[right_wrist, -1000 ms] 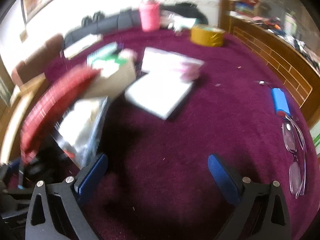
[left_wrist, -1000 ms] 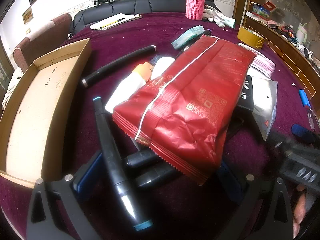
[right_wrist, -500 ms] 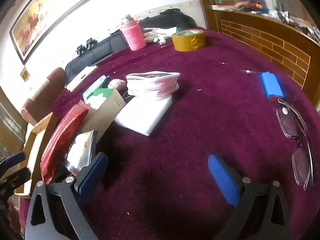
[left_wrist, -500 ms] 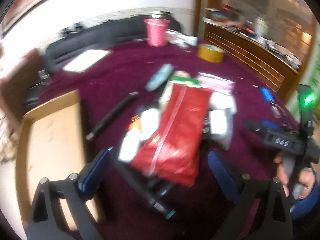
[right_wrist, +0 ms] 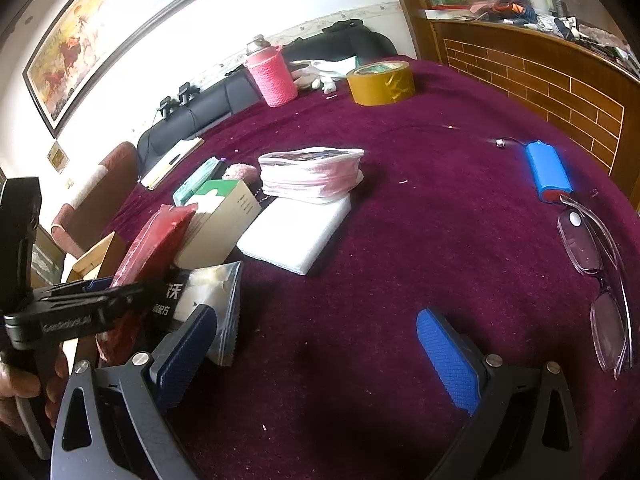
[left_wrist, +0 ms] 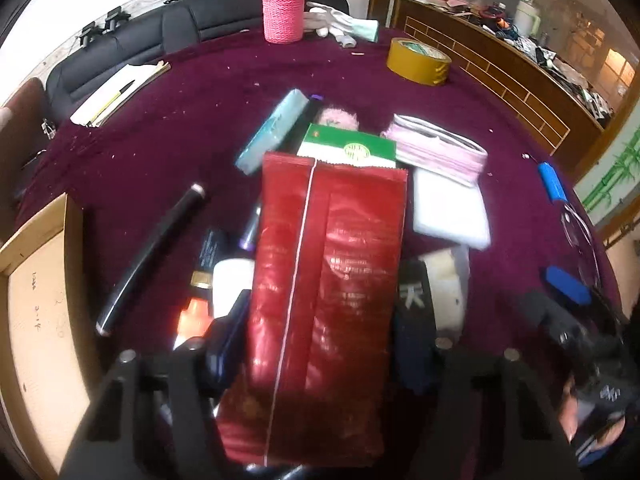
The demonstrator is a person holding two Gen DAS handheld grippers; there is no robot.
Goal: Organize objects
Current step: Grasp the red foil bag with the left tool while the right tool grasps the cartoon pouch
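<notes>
The red pouch [left_wrist: 324,292] sits lengthwise between the fingers of the left gripper [left_wrist: 320,344], raised over the clutter on the counter [left_wrist: 180,128]. The jaws have just been closing; both blue pads press against the pouch's long edges, so it is held. Directly beyond its far end stands a green-topped box [left_wrist: 352,148], with a pink case [left_wrist: 438,152] on a white pad [left_wrist: 448,208] to the right. A black pen [left_wrist: 152,256] lies to the left, near a wooden tray [left_wrist: 36,280]. The right gripper [right_wrist: 316,344] hangs wide and empty over bare cloth; glasses [right_wrist: 596,272] lie to its right.
</notes>
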